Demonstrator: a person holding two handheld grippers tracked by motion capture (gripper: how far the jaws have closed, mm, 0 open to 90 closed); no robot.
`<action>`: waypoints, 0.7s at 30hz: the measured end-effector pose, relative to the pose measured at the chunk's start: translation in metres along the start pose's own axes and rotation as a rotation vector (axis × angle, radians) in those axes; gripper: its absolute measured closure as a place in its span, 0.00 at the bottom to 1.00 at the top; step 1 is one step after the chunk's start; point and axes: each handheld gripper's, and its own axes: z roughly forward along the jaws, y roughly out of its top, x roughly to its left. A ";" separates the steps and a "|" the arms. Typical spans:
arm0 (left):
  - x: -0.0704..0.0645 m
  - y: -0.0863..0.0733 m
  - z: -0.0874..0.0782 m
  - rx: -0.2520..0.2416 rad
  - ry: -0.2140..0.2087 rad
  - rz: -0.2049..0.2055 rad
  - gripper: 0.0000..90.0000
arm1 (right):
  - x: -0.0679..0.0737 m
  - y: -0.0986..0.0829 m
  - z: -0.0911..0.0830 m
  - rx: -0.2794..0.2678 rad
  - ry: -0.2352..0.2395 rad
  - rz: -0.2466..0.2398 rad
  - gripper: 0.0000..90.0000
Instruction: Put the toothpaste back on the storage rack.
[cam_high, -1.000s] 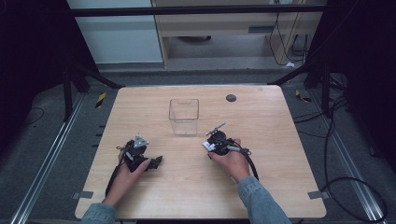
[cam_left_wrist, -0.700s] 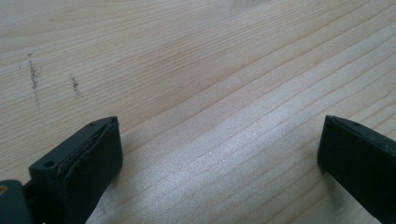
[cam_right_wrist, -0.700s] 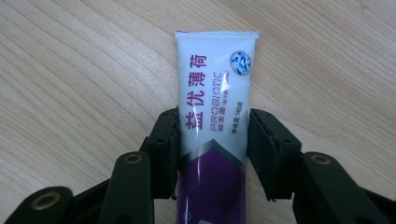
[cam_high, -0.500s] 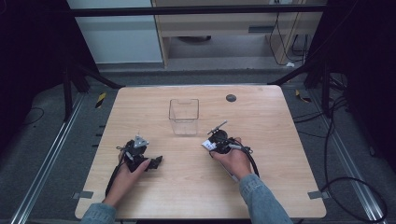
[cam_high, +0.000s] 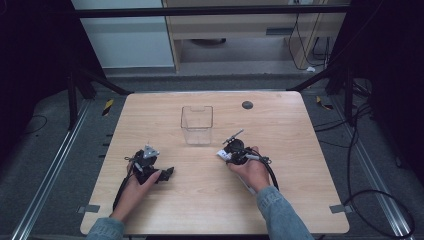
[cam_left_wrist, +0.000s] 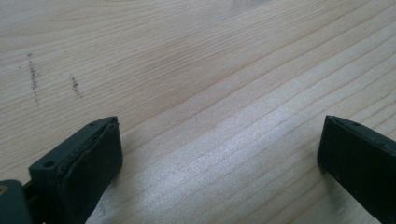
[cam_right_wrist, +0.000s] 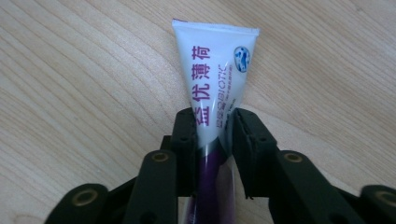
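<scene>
Right gripper has its jaws pinched tight on a toothpaste tube, squeezing it at mid-body. The tube is white toward its flat crimped end, which sticks out ahead of the jaws, and turns purple behind them, toward the gripper body. Purple Chinese characters run along its length, with "PROBIOTIC" in small print beside them and a small round blue-and-white emblem near the crimp. The crimped end hangs over bare wood; cannot tell if it touches the table.

In the high view the right gripper sits under the right hand, the tube's white end just poking out at its front-left. A clear square container stands ahead of that gripper, near but apart.

Left gripper has its jaws spread wide, nothing between them, only wood grain with a few dark scuff marks ahead-left. In the high view the left gripper rests low on the table in the left hand, well apart from the tube.
</scene>
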 end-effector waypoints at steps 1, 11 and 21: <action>0.000 0.000 0.000 0.000 0.000 0.000 0.00 | 0.000 0.000 0.000 0.000 0.000 0.000 0.80; 0.000 0.000 0.000 0.000 -0.001 0.000 0.00 | -0.005 -0.004 -0.007 -0.042 0.032 0.038 0.87; 0.000 0.000 0.000 0.000 -0.001 0.001 0.00 | -0.011 -0.003 -0.030 -0.148 0.018 0.077 0.88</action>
